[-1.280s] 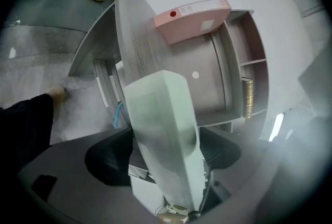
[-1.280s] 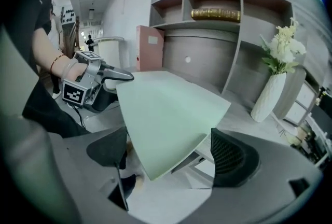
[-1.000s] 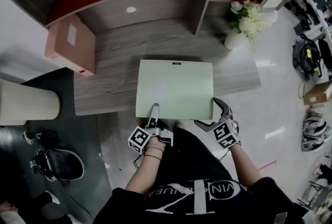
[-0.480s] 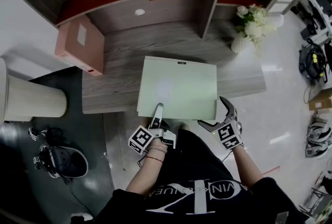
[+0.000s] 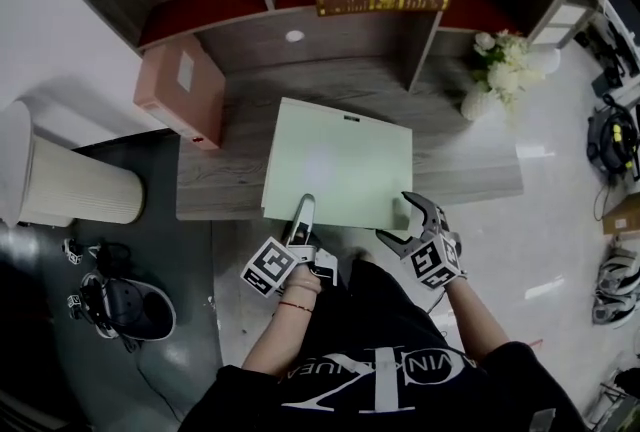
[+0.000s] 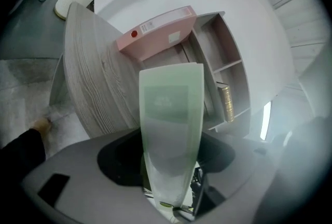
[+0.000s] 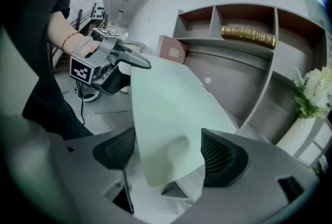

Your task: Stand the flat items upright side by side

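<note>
Green folder (image 5: pixel 335 155) — near edge nipped by left tongs (image 5: pixel 303 210), just closed tighter, to tip it upright; right tongs (image 5: pixel 395 217), just closing in, straddle its corner without touching it.

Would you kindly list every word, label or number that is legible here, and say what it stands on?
"VIN KL…", upside down and cut off: white print on the black shirt.
Gold print on the spine of the book: too small to read.
White label on the pink box file: too small to read.
Printed panel on the green folder: blurred.
</note>
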